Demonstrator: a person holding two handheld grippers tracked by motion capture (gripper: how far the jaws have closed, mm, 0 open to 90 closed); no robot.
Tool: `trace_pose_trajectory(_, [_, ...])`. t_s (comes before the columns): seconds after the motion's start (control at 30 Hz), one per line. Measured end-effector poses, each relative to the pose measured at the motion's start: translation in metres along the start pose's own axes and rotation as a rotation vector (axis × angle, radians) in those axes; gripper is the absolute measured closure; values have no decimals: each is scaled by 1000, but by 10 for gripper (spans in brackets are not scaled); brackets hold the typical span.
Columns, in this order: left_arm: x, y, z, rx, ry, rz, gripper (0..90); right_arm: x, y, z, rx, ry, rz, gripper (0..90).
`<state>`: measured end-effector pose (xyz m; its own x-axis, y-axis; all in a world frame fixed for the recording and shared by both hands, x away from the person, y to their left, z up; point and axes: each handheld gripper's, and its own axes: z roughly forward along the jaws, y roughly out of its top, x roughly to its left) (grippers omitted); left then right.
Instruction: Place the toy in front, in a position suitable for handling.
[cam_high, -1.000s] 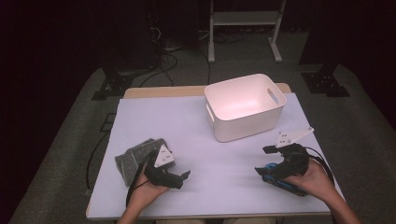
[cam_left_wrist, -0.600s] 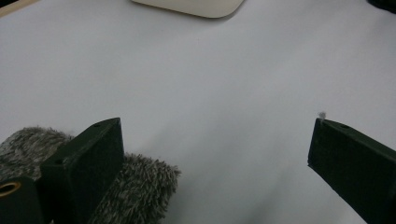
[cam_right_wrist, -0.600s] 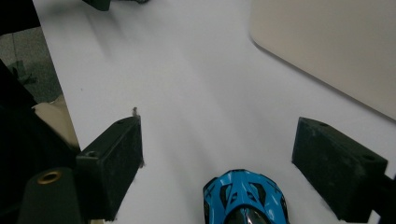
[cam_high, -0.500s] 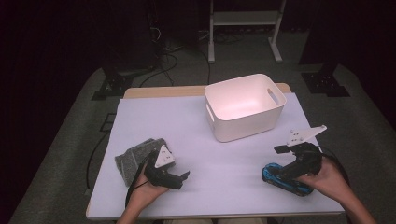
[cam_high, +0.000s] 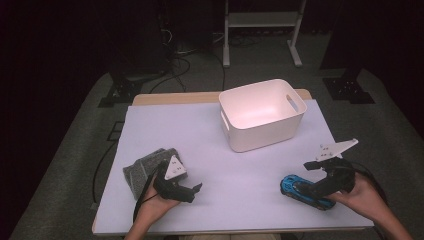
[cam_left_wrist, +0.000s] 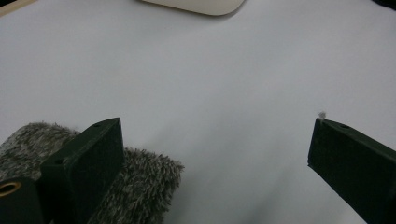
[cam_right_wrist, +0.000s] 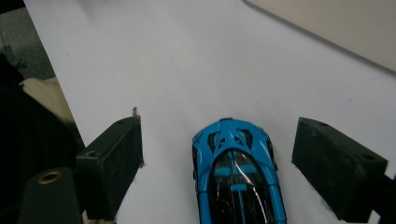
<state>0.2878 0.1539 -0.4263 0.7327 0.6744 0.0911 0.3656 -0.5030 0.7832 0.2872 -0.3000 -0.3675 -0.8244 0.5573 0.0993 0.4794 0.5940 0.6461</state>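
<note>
Straddling the blue toy car (cam_right_wrist: 237, 179) at table's 4 o'clock, right gripper (cam_right_wrist: 217, 163) spread, left gripper (cam_left_wrist: 215, 154) spread, empty; car looks rigid, light, glossy-slick, so pinch mid-body flanks.

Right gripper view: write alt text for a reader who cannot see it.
A blue toy car lies on a white table between the two open black jaws of the right gripper, touching neither. A pale bin wall crosses the top right corner.

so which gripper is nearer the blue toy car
Right. The right gripper sits over the blue toy car, jaws open on either side of it. The left gripper is across the table, beside the grey fuzzy cloth.
</note>
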Motion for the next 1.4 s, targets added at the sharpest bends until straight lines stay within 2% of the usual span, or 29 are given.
trace_pose_trajectory(0.3, [-2,0,1,10,1,10,33,-5,-17,7,60,-4,24,151])
trace_pose_trajectory(0.5, [0,0,0,4,0,1,33,-9,-23,11,68,-5,39,150])
trace_pose_trajectory(0.67, [1,0,-1,7,2,10,32,-13,-32,16,108,-31,44,151])
trace_pose_trajectory(0.77, [1,-1,0,7,0,5,32,-14,-37,18,128,-30,53,151])
trace_pose_trajectory(1.1, [-1,-1,2,18,-5,10,33,-18,-49,30,193,-34,52,150])
trace_pose_trajectory(1.4, [-1,-1,3,19,-9,13,32,-18,-48,43,242,-36,25,150])
